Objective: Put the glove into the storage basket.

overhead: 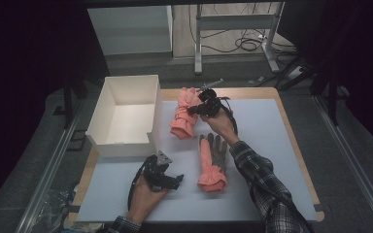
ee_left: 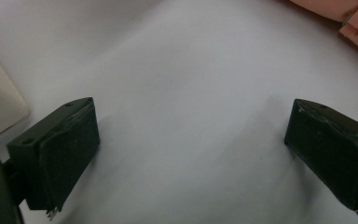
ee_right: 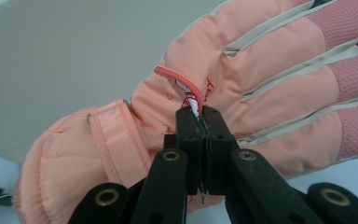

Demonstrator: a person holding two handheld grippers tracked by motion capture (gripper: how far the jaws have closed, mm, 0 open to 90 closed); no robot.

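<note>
Your right claw (ee_right: 199,116) pinches the pink glove (ee_right: 242,93). Your left claw (ee_left: 191,149) is open wide over the table (ee_left: 182,70).

High view: fixed above my side, facing forward and down over the whole table (overhead: 272,126), far off. Left gripper view: rides my left gripper (ee_left: 191,154), looking steeply down at the table surface from close range. Right gripper view: very near the pink glove (ee_right: 261,79), which also appears in the high view.
</note>
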